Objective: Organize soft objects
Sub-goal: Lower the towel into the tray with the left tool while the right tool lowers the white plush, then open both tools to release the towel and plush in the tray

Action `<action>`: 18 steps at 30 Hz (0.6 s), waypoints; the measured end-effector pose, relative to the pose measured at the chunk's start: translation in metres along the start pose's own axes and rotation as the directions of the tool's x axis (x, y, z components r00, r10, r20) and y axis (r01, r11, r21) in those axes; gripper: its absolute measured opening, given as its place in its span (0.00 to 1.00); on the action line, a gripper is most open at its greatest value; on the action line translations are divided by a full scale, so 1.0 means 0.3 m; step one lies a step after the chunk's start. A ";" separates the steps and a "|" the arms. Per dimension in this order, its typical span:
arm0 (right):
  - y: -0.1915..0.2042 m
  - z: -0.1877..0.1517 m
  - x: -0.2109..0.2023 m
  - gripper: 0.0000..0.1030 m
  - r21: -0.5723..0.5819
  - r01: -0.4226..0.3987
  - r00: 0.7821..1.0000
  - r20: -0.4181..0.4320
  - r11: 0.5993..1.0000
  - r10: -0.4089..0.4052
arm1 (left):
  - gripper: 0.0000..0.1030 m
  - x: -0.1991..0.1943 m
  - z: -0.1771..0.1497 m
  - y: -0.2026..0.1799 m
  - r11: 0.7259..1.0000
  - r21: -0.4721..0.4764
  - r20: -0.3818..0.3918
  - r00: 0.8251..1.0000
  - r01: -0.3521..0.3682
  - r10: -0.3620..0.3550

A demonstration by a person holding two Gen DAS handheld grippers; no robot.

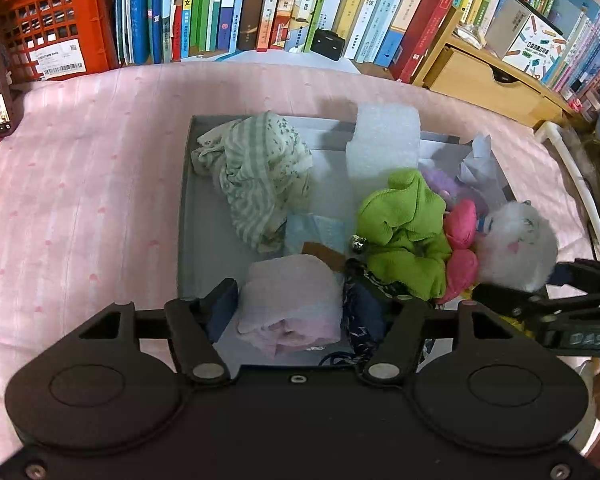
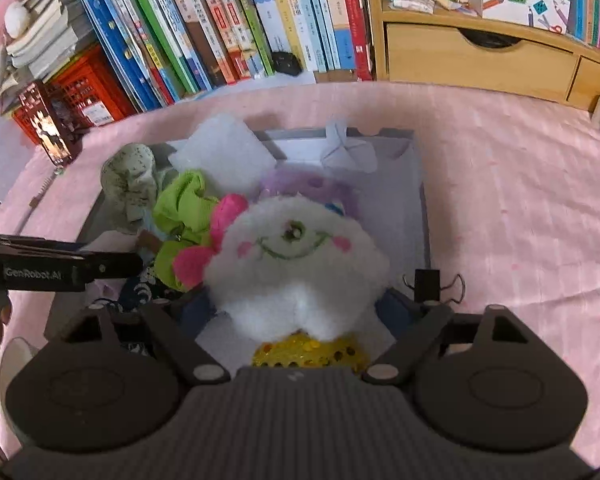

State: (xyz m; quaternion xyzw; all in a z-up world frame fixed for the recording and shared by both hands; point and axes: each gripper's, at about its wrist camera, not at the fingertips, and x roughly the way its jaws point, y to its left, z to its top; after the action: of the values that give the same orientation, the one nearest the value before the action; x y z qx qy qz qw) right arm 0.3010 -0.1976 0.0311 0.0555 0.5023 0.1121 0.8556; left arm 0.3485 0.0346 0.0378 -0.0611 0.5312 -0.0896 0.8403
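Grey box (image 1: 186, 208) on a pink bedspread (image 1: 80, 200), crowded with soft things. Inside the box: striped cloth (image 1: 256, 176) at its far left, white foam block (image 1: 382, 140) at its far middle, green cloth (image 1: 404, 232) in its centre, white plush toy (image 2: 296, 264) with pink bow at its near right, pale pink rolled cloth (image 1: 296, 304) at its near left.

Left gripper (image 1: 300, 308) poised over the box's near left corner, jaws roughly half open on either side of the pink roll, dark pads close to its sides; no firm pinch evident, contact hard to judge.

Right gripper (image 2: 300, 312) over the box's near right corner, jaws spread wide around the plush toy's lower body; impossible to tell whether squeezing or merely flanking. Yellow sequinned item (image 2: 312, 352) just beneath the toy.

Likely risks: pink roll unrolling or slumping against the dark patterned fabric (image 1: 360, 320) beside it once freed; plush toy tipping over the box's near wall if released too close to the edge; grippers bumping, given their closeness above the box.
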 end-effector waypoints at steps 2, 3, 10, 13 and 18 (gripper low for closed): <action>0.003 -0.001 0.004 0.82 -0.007 0.017 1.000 0.000 1.000 -0.017 | 0.64 0.000 -0.001 -0.001 1.000 0.000 0.001 1.000 -0.003 0.003; 0.000 0.001 0.001 0.82 0.001 0.011 1.000 0.004 1.000 -0.011 | 0.64 0.000 -0.001 -0.001 1.000 0.000 0.001 1.000 -0.003 0.003; 0.017 -0.001 -0.013 0.85 -0.026 0.015 1.000 0.011 1.000 -0.015 | 0.71 -0.015 0.000 -0.004 1.000 -0.002 0.008 1.000 0.008 -0.008; 0.030 0.001 -0.025 0.87 -0.041 0.023 1.000 0.021 0.999 -0.022 | 0.73 -0.026 0.000 -0.008 1.000 -0.001 0.015 1.000 0.011 -0.011; 0.051 0.000 -0.048 0.88 -0.062 0.028 0.999 0.037 0.998 -0.026 | 0.75 -0.043 -0.005 -0.022 1.000 0.011 0.024 1.000 0.003 -0.003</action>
State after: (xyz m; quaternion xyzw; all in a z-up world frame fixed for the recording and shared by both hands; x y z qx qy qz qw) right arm 0.2923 -0.1865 0.0465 0.0241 0.4839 0.1153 0.8672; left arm 0.3410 0.0310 0.0499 -0.0582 0.5207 -0.0931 0.8467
